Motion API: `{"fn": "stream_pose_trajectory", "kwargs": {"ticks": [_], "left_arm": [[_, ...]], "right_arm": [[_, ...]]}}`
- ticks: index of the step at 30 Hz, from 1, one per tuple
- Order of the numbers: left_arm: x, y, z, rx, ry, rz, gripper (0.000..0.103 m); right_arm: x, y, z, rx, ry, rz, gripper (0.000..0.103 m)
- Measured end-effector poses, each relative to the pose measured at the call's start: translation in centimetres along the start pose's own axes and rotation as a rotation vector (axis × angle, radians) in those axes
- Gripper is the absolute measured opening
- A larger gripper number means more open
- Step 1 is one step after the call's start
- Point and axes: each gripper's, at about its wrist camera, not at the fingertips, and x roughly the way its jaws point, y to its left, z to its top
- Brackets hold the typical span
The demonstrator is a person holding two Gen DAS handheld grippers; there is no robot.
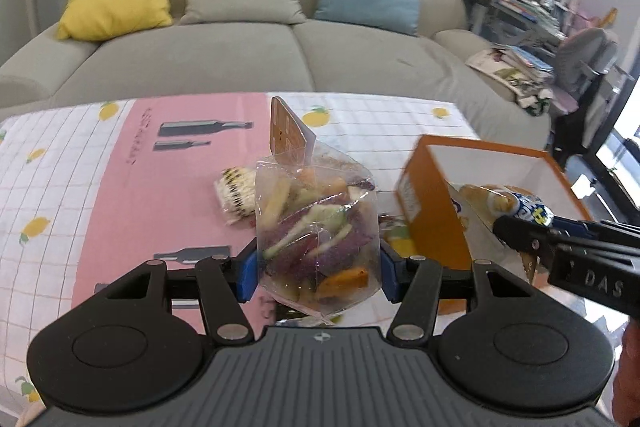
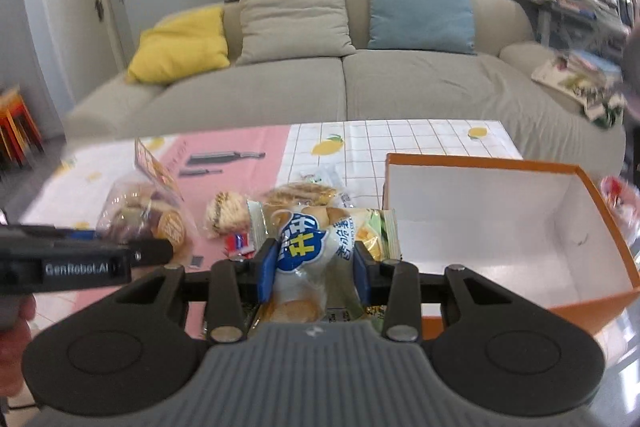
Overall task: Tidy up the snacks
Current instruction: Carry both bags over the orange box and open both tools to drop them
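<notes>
My left gripper [image 1: 318,263] is shut on a clear bag of mixed vegetable chips [image 1: 316,227] with an orange header card, held above the table. It also shows in the right wrist view [image 2: 148,215]. My right gripper [image 2: 316,267] is shut on a white and blue snack packet [image 2: 304,247], held just left of the open orange box [image 2: 592,187]. In the left wrist view the right gripper [image 1: 520,231] holds that packet [image 1: 516,205] over the box [image 1: 424,195]. The box looks empty inside.
A small wrapped cake [image 2: 226,213] and other snack packets [image 2: 304,193] lie on the table, which has a pink and lemon-print cloth [image 1: 120,187]. A red packet [image 2: 618,199] lies right of the box. A sofa [image 2: 344,87] stands behind the table.
</notes>
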Motion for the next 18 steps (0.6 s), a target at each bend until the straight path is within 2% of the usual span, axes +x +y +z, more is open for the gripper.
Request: {"fn": "stream_pose_trajectory", "kwargs": {"ticks": [4, 7, 13, 18], "left_arm": [[-0.8, -2.0, 0.9, 0.038, 0.006, -0.039, 0.065], [-1.0, -3.6, 1.8, 0.056, 0.022, -0.099, 0.065], [0.5, -7.6, 3.9, 0.126, 0.049, -0.196, 0.065], [2.8, -11.1, 5.6, 0.177, 0.092, -0.259, 0.065]], "right_arm": [[-2.1, -2.2, 0.9, 0.060, -0.004, 0.032, 0.038], [-3.6, -4.0, 1.7, 0.085, 0.004, 0.052, 0.038], [-5.1, -8.3, 3.8, 0.127, 0.048, 0.072, 0.038], [-5.3, -12.4, 5.2, 0.144, 0.078, 0.029, 0.038]]}}
